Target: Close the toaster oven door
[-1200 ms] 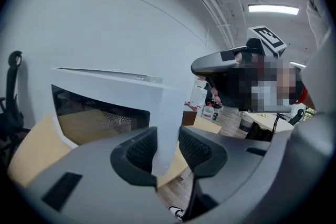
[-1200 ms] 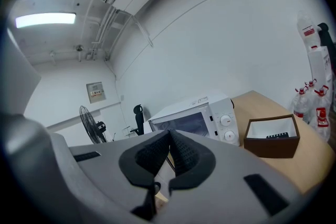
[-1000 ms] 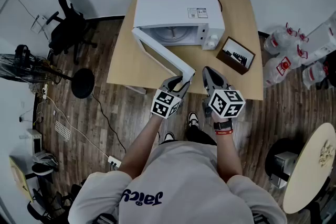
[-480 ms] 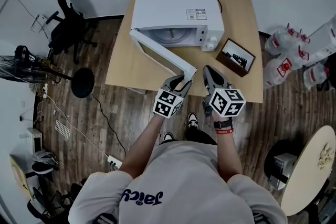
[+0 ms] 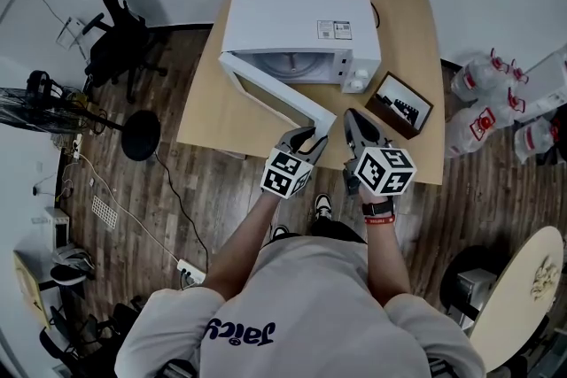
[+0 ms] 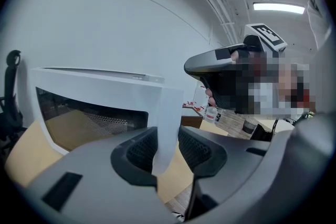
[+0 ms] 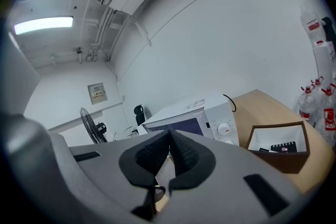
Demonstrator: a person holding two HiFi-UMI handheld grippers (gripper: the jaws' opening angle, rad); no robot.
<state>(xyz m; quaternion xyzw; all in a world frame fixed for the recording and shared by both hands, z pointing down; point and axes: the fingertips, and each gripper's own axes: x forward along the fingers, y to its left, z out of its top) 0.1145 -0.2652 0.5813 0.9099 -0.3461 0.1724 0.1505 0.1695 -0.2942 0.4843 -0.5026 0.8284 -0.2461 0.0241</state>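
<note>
- Office chair [image 5: 120, 40]: on the floor, well left of the table.
- Table [image 5: 205, 115]: bare wood left of the door, up to the left edge.
- Toaster oven [image 5: 297, 18]: at the table's back. Its door [image 5: 275, 91] is swung out, with the free edge near the front edge.
- Left gripper [image 5: 306, 135]: pinching the door's free edge.
- Right gripper [image 5: 354, 121]: just beside it, jaws pressed together, empty.
- Brown box [image 5: 400, 104]: right of the oven, near the right edge.
</note>
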